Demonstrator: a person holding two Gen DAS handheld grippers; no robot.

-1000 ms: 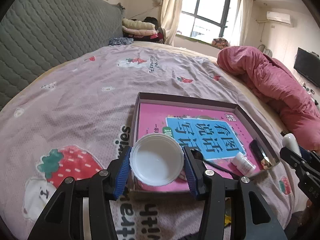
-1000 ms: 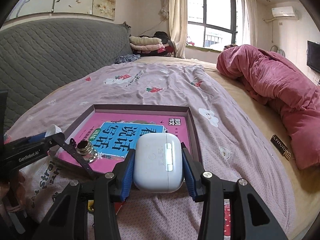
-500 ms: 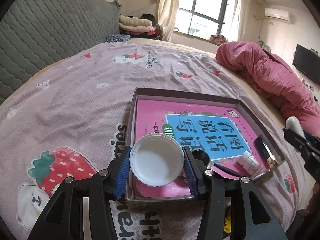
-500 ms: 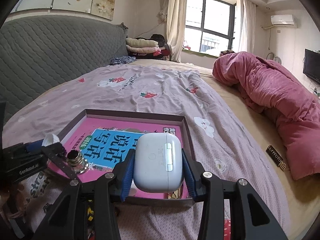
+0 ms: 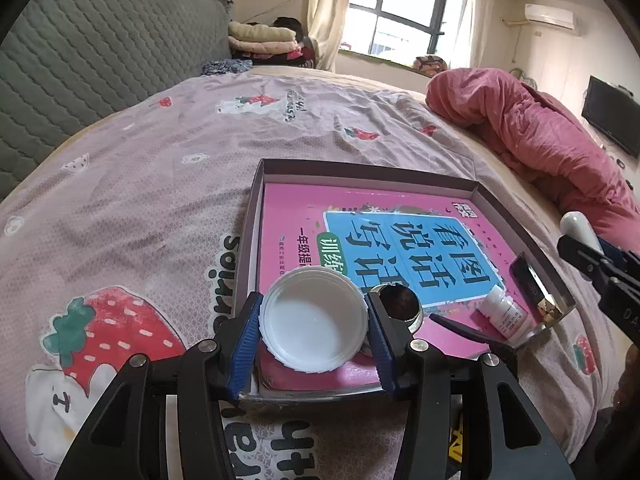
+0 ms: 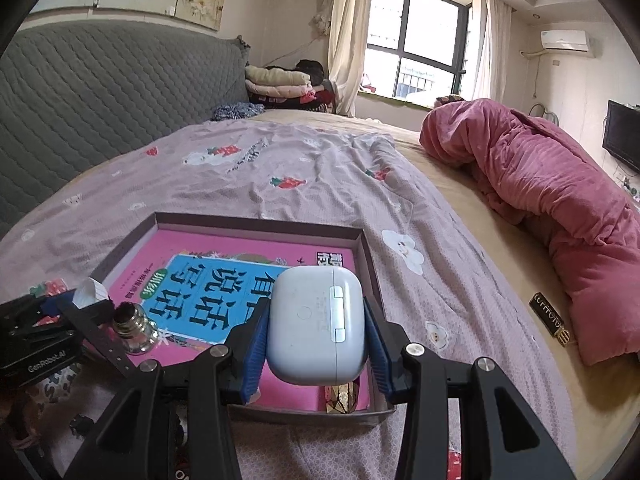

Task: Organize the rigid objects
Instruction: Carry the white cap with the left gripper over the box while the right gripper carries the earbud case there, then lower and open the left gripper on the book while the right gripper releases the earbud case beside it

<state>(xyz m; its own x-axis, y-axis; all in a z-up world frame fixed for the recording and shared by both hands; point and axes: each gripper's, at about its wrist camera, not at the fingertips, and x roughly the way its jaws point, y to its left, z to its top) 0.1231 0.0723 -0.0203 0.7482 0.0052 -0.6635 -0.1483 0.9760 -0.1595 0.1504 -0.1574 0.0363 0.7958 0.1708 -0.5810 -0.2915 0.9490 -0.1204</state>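
My left gripper (image 5: pixel 314 324) is shut on a white plastic lid (image 5: pixel 314 320), held over the near left corner of a shallow grey box tray (image 5: pixel 256 196). The tray holds a pink and blue book (image 5: pixel 400 240), a small metal jar (image 5: pixel 400 306), a small white bottle (image 5: pixel 506 314) and a dark flat item (image 5: pixel 528 276). My right gripper (image 6: pixel 316 328) is shut on a white earbud case (image 6: pixel 316 324), held over the tray's near right part (image 6: pixel 370 256). The left gripper also shows in the right wrist view (image 6: pixel 86 300).
The tray lies on a bed with a pink strawberry-print sheet (image 5: pixel 140 184). A rolled red quilt (image 6: pixel 560 200) lies at the right. A small black and gold item (image 6: pixel 548 316) lies on the sheet beside it. A grey quilted headboard (image 6: pixel 100 92) stands at the left.
Both grippers have moved forward over the tray with their objects still held. The lid and the earbud case now hang above the tray's near edge.
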